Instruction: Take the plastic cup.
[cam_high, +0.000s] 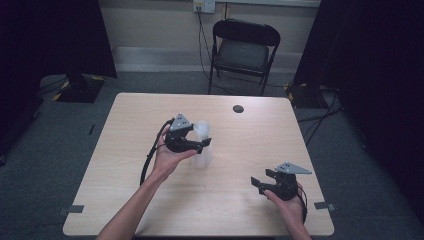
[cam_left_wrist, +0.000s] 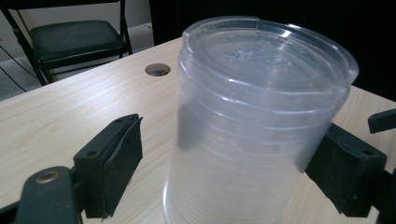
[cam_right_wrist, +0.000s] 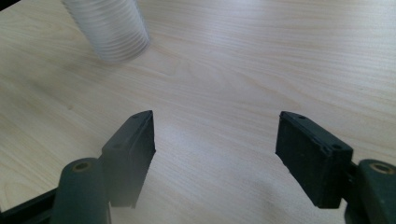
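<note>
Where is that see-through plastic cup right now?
The stack of cups stands upside down near the table's middle, between the left gripper's open fingers.

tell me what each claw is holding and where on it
Nothing is held. The left claw stands open around the upside-down clear cup stack, its left pad clear of the wall. The right claw is open.

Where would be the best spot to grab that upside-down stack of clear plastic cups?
Probably across the ribbed side wall of the stack of cups, coming in level from the side. It stands upright, mouth down, and the left gripper already straddles it with open jaws.
</note>
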